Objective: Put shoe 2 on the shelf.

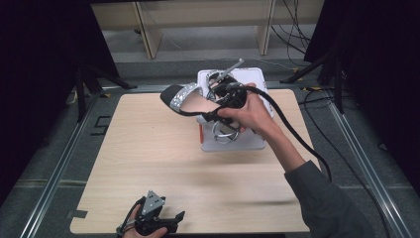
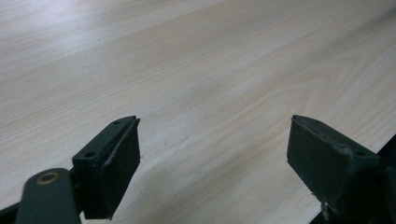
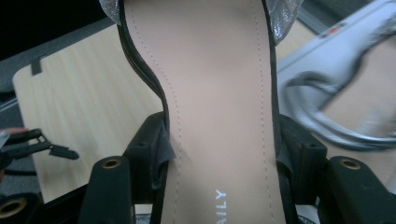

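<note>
The right hand-held gripper [image 1: 218,101] is up in the air over the far side of the desk [image 1: 148,163], and it is clamped on a high-heeled sandal [image 1: 190,101]. In the high view the sandal hangs above the desk, just in front of a white box [image 1: 257,79] that sits on the far edge. The toe end of the sandal points to the left and has a shiny silver band [image 1: 181,95] across it. The thin heel [image 1: 233,66] sticks up and away at the back. In the right gripper view the two black jaws squeeze the narrow middle of the sandal [image 3: 219,116] from both sides, and the pink-tan inside of the sole runs up between them. Some white letters [image 3: 219,201] are printed near the bottom of the sole. A second sandal [image 1: 225,131] with silver straps lies in the white box, under the right hand [image 1: 252,114]. In the right gripper view it looks blurry at the right side. The left hand-held gripper [image 1: 166,222] rests low at the near edge of the desk, well apart from the sandal. In the left gripper view its jaws stand wide apart with nothing between them, and bare light wood [image 2: 196,70] lies under and in front of them. A black cable [image 1: 292,129] trails from the right hand-held gripper down past the person's sleeve [image 1: 327,203].
</note>
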A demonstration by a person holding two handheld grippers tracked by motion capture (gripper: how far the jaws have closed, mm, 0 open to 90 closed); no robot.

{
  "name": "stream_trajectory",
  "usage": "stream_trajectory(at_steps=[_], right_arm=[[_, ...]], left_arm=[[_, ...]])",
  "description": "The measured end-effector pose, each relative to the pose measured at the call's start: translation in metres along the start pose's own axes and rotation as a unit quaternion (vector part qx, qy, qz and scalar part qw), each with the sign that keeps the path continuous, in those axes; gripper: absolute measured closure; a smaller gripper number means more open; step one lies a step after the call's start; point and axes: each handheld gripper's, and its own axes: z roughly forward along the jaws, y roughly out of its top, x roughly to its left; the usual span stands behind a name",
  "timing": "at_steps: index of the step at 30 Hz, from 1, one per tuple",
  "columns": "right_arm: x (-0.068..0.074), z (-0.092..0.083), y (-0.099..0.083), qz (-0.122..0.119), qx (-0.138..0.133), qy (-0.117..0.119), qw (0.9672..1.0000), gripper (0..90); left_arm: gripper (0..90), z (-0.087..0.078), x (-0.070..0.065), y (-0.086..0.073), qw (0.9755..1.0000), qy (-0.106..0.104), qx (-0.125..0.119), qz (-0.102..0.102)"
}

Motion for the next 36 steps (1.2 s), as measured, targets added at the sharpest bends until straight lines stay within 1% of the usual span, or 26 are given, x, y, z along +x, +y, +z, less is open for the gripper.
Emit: stream_trajectory(at_steps=[1,2,3,6,8,9,10,12,13,16,18,19,21,22,23,26,27,28,29,30,31,32,33,34,35,36], right_arm=[[-0.012,-0.011,0.002,0.009,-0.006,-0.004,0.9999,42.6],[-0.012,-0.011,0.002,0.009,-0.006,-0.004,0.9999,42.6],[-0.018,-0.016,0.003,0.014,-0.007,-0.011,0.9998,42.6],[-0.038,-0.030,0.005,0.030,-0.011,-0.048,0.9984,42.6],[-0.051,-0.039,0.006,0.053,-0.004,-0.063,0.9966,42.6],[-0.058,-0.041,0.005,0.061,-0.005,-0.071,0.9956,42.6],[-0.065,-0.043,0.006,0.069,-0.001,-0.080,0.9944,42.6],[-0.078,-0.044,0.005,0.086,-0.001,-0.096,0.9917,42.6],[-0.084,-0.045,0.005,0.104,0.007,-0.102,0.9893,42.6],[-0.101,-0.044,0.005,0.130,0.022,-0.121,0.9839,42.6],[-0.112,-0.040,0.005,0.154,0.033,-0.136,0.9781,42.6],[-0.117,-0.038,0.005,0.160,0.036,-0.141,0.9763,42.5],[-0.125,-0.033,0.004,0.178,0.042,-0.151,0.9715,42.5],[-0.130,-0.030,0.002,0.182,0.044,-0.154,0.9701,42.5],[-0.132,-0.027,0.001,0.192,0.047,-0.158,0.9674,42.5],[-0.141,-0.020,-0.003,0.219,0.060,-0.154,0.9616,42.5],[-0.145,-0.017,-0.004,0.221,0.059,-0.156,0.9610,42.5],[-0.145,-0.015,-0.004,0.237,0.065,-0.160,0.9560,42.5],[-0.151,-0.011,-0.006,0.239,0.070,-0.170,0.9535,42.5],[-0.151,-0.011,-0.006,0.239,0.070,-0.170,0.9535,42.5],[-0.155,-0.008,-0.008,0.251,0.074,-0.172,0.9495,42.5],[-0.155,-0.008,-0.008,0.251,0.074,-0.172,0.9495,42.5],[-0.157,-0.006,-0.009,0.256,0.076,-0.178,0.9471,42.5],[-0.160,-0.004,-0.011,0.260,0.079,-0.182,0.9450,42.5],[-0.162,-0.002,-0.012,0.261,0.081,-0.187,0.9438,42.4],[-0.164,-0.001,-0.012,0.268,0.082,-0.184,0.9421,42.5]], left_arm=[[16.6,0.000,-0.005,0.000,0.9995,-0.004,-0.006,-0.030],[16.5,0.000,-0.005,0.000,0.9995,-0.004,-0.006,-0.030],[16.5,0.000,-0.003,0.000,0.9998,-0.002,-0.003,-0.018],[16.6,0.001,-0.005,-0.001,0.9995,-0.006,-0.007,-0.030],[16.5,0.000,-0.003,0.000,0.9999,-0.001,0.000,-0.014],[16.6,0.000,-0.002,0.000,0.9999,-0.002,-0.001,-0.014],[16.6,0.001,-0.004,-0.001,0.9995,-0.005,-0.005,-0.029],[16.6,0.001,-0.004,-0.001,0.9996,-0.005,-0.005,-0.028],[16.5,0.002,-0.005,0.000,0.9996,-0.004,-0.004,-0.027],[16.6,0.001,-0.006,0.000,0.9997,-0.010,-0.001,-0.020],[16.6,0.001,-0.003,0.001,1.0000,-0.007,0.000,0.000],[16.6,0.001,-0.003,0.001,1.0000,-0.007,0.000,-0.004],[16.6,0.001,-0.007,0.000,0.9995,-0.012,-0.005,-0.029],[16.6,0.001,-0.008,0.000,0.9994,-0.012,-0.008,-0.033],[16.6,0.001,-0.007,-0.001,0.9993,-0.013,-0.013,-0.032],[16.6,-0.001,-0.007,0.000,0.9994,-0.011,-0.008,-0.032],[16.6,0.000,-0.007,0.000,0.9993,-0.012,-0.011,-0.035],[16.6,0.000,-0.007,-0.001,0.9993,-0.012,-0.014,-0.032],[16.6,-0.001,-0.004,0.000,0.9999,-0.009,-0.002,-0.010],[16.6,0.000,-0.007,0.000,0.9995,-0.017,-0.010,-0.024],[16.6,-0.001,-0.008,-0.001,0.9995,-0.016,-0.008,-0.027],[16.6,-0.001,-0.008,0.000,0.9995,-0.016,-0.007,-0.027],[16.6,0.000,-0.008,-0.001,0.9994,-0.018,-0.010,-0.028],[16.6,-0.001,-0.005,0.000,0.9999,-0.012,-0.002,-0.005],[16.6,-0.001,-0.006,-0.001,0.9998,-0.016,-0.006,-0.014],[16.6,-0.001,-0.009,-0.002,0.9992,-0.019,-0.015,-0.033]])
